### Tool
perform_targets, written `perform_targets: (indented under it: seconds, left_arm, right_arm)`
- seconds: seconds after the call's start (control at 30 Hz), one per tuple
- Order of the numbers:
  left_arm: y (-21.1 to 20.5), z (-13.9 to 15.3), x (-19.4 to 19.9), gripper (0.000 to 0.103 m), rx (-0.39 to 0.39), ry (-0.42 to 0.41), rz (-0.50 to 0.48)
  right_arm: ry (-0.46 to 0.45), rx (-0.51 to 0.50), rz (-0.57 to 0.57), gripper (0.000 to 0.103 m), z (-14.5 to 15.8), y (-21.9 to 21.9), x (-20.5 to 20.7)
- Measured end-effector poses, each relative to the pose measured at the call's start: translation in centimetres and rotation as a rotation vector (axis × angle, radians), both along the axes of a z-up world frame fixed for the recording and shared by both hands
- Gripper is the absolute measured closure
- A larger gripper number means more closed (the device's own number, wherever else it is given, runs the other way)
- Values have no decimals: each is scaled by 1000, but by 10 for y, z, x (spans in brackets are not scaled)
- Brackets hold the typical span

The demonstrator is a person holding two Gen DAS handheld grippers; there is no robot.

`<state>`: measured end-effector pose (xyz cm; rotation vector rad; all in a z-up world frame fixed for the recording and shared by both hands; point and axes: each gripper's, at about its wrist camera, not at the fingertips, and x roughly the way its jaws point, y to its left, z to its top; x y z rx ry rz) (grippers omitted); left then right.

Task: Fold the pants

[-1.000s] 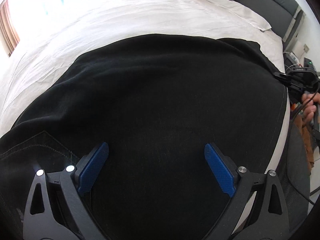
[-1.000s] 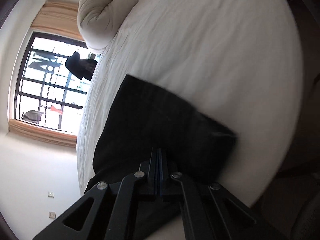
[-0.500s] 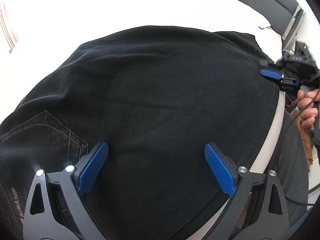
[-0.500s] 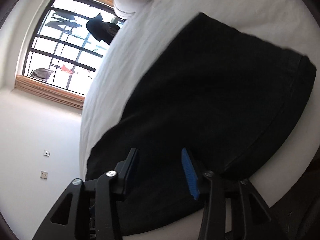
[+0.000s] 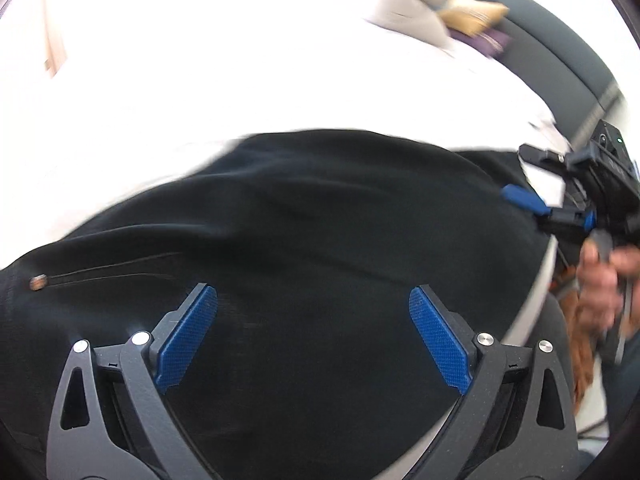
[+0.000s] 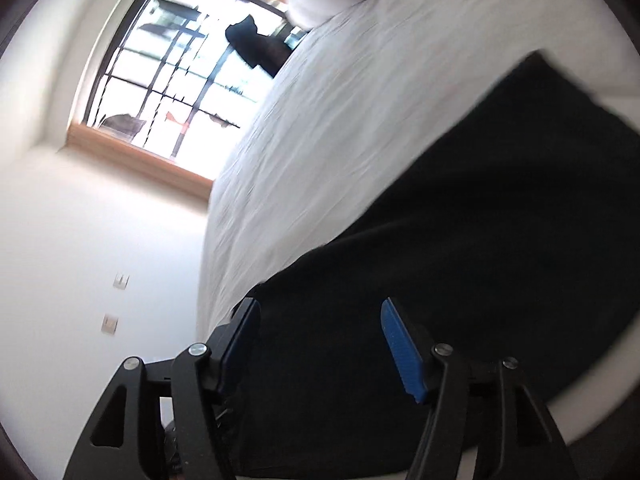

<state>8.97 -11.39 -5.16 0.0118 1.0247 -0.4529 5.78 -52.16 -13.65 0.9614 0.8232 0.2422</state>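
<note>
pants (image 5: 320, 240): folded flat on bed (image 5: 240, 80), near its edge | left tool (image 5: 312, 340): spread, empty, above cloth | right tool (image 6: 320, 344): jaws just opened, holding nothing, likely after laying the fold down

The white bed sheet (image 6: 340, 128) lies bare beyond the black pants (image 5: 320, 240), giving wide passage toward the window (image 6: 180, 80). Pillows (image 5: 424, 20) and a dark headboard (image 5: 560, 64) close off that end; the right gripper (image 5: 532, 184) crowds the pants' near corner
</note>
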Motion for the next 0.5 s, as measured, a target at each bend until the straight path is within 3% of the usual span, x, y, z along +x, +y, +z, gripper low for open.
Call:
perform_targets:
  seconds: [0.13,0.2,0.23,0.27,0.33,0.5]
  left_arm:
    - [61,-3,14,5,9,8,147]
    - [94,-10,14,5,28,19,218]
    - [105,-14,13,5,40,25,238]
    - [118,-17,12,5,45,33,257]
    - [125,-16,13,5,4,24,248]
    - [132,-19,-2,5,72,-16,231]
  right_arm:
    - [-26,42,253,37,-8,90,64]
    - [27,28,292,37,-28,106,92]
    - [69,21,280,45,-41,104,98]
    - [84,68,261,63,-54,94,107]
    - [96,147,203,76,-65,63,106]
    - [78,114,-159,72,-65,-57,62]
